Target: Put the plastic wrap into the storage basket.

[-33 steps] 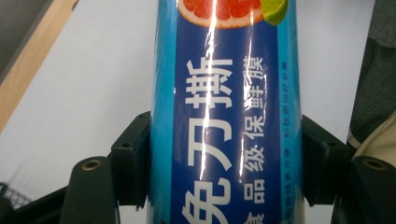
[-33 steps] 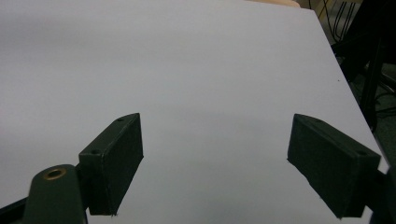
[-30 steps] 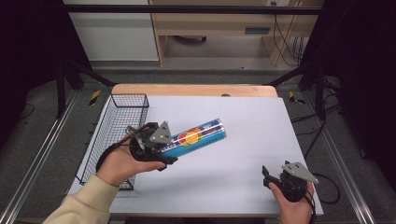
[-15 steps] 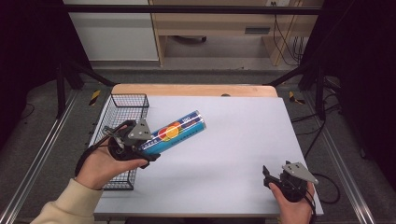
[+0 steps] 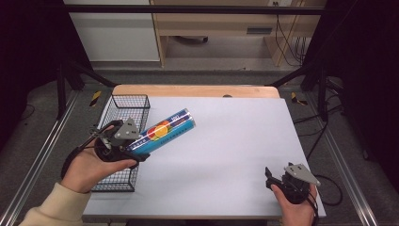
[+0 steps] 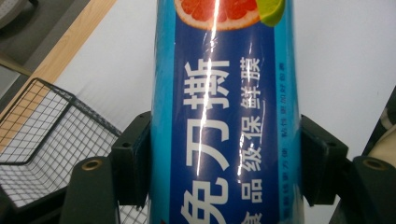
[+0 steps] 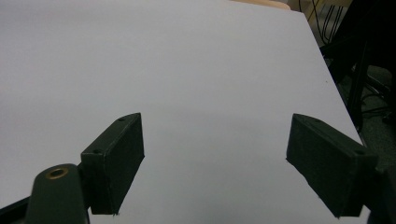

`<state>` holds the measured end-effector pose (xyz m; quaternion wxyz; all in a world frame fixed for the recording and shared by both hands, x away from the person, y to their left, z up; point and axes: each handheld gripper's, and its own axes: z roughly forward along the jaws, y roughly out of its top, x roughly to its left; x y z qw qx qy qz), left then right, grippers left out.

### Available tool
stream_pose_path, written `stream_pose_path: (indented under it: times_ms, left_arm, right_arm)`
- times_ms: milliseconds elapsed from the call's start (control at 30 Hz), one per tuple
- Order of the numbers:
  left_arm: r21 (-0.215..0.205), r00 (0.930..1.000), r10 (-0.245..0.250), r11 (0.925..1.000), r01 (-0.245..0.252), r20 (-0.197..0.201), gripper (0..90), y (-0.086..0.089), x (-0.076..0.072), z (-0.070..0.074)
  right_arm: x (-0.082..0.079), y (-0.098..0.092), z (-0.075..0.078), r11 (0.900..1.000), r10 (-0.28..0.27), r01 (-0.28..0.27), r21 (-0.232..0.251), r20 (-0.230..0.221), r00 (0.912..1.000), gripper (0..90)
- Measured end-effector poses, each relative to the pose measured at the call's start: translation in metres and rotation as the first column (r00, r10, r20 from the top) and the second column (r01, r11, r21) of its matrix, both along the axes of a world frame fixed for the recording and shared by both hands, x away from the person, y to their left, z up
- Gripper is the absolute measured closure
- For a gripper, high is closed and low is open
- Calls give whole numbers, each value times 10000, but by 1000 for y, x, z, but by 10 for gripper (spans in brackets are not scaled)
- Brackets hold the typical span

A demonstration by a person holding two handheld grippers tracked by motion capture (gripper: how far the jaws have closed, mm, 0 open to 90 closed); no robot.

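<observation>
Blue cling-film tube in L grip, held over table beside basket.
We note left gripper (image 5: pixel 141 149) clamped on glossy blue cylindrical tube (image 5: pixel 164 132) beside black wire basket (image 5: pixel 123 107); right gripper (image 7: pixel 215 163) agape, holding nothing. Risk: end-held tube may pivot, slip.

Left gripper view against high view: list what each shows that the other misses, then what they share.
Left gripper view alone: the printed characters and citrus picture on the blue tube, with a black pad pressed on each side. High view alone: the right gripper low over the white table, holding nothing, and both hands. Shared: the tube held in the left gripper, and the wire basket beside it.
</observation>
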<state>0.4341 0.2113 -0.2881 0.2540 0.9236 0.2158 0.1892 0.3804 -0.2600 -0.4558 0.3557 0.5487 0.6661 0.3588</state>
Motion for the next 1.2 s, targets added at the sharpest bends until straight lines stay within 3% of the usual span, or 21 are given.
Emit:
stream_pose_path:
  times_ms: [67,100,433,467,733,1000,1200]
  left_arm:
    - [214,9999,36,9998,-40,145,320,3,0,2]
    - [202,9999,131,9997,-131,8,321,4,-1,2]
    - [303,9991,424,9986,-425,47,321,17,-2,2]
    - [257,9987,505,9984,-507,58,321,18,-1,1]
    - [-42,9974,724,9974,-724,20,321,22,3,-2]
    - [-181,9916,1292,9915,-1291,33,321,26,8,-2]
    - [-13,9852,1711,9853,-1711,118,321,29,6,-2]
  right_arm:
    - [0,0,0,10000,-13,13,-4,-4,10000,193]
    - [0,0,0,10000,-12,12,-15,-7,10000,193]
    - [0,2,0,9999,13,-12,-156,11,10000,193]
    - [0,3,2,9994,66,-62,-328,114,9999,193]
    - [-3,8,5,9992,242,-232,-328,313,9992,193]
    - [-2,8,4,9982,606,-605,-27,421,9973,188]
    - [-4,7,4,9971,759,-763,77,433,9962,188]
